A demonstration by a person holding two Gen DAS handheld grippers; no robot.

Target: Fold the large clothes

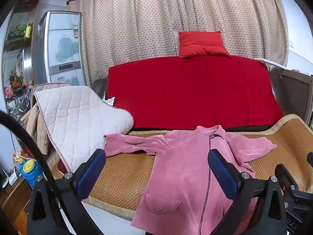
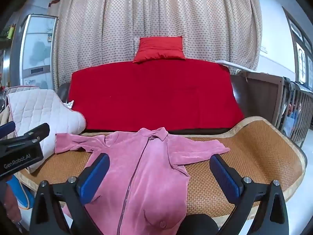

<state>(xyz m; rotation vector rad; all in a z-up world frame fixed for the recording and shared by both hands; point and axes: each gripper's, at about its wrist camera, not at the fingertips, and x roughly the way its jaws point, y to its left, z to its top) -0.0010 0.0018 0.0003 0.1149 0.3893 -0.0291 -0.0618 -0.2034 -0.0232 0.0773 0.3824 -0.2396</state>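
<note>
A pink zip-up jacket lies spread face up on a woven straw mat, collar away from me, both sleeves stretched out sideways. Its hem hangs over the mat's near edge. My left gripper is open and empty, hovering above the jacket's left half. In the right wrist view the jacket lies on the mat. My right gripper is open and empty above the jacket's right half. The left gripper's body shows at that view's left edge.
A red blanket and red pillow lie beyond the mat. A white quilted pad sits at the mat's left end. A wooden railing stands to the right, curtains behind, a cabinet at left.
</note>
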